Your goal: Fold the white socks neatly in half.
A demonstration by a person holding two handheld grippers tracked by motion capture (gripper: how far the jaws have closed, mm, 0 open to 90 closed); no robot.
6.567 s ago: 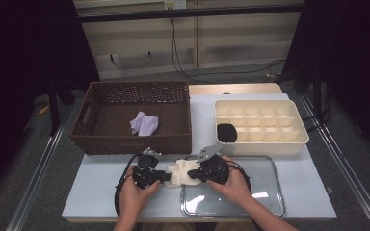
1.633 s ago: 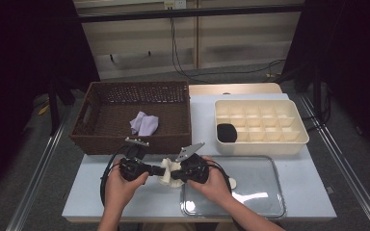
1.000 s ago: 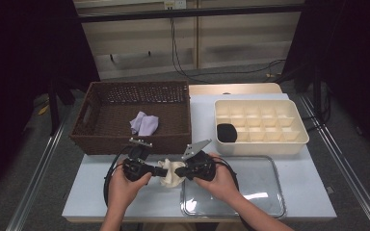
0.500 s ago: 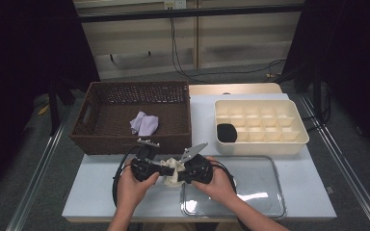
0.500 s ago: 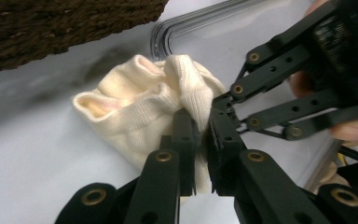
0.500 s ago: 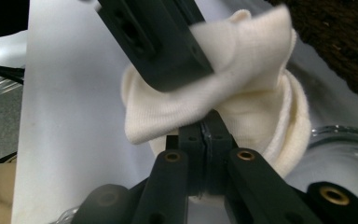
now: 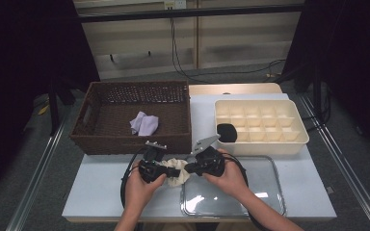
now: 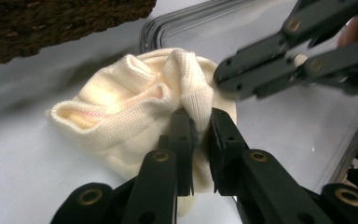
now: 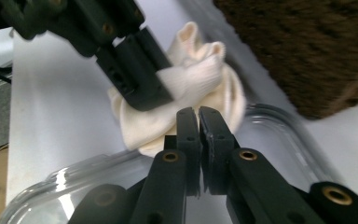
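A crumpled cream sock (image 7: 176, 172) lies bunched on the white table at the left corner of the clear tray (image 7: 265, 202), between my two grippers. My left gripper (image 7: 167, 169) comes in from the left. In the left gripper view its jaws (image 8: 200, 128) pinch a ribbed fold of the sock (image 8: 135, 107). My right gripper (image 7: 189, 168) reaches in from the right, and its jaws stand shut with the tips (image 9: 198, 114) against the near edge of the sock (image 9: 200, 79). The two grippers almost meet nose to nose over the bundle.
A dark wicker basket (image 7: 125, 142) stands just behind the hands and holds a lilac cloth (image 7: 144, 123). At the back right, a cream compartment box (image 7: 262, 145) has a black item (image 7: 227, 132) in its near-left cell. The table's front edge (image 7: 192, 217) runs close under the forearms.
Both hands have shifted a little to the right and closer together. The sock, stretched between the grippers before, is now bunched low at the tray's corner.
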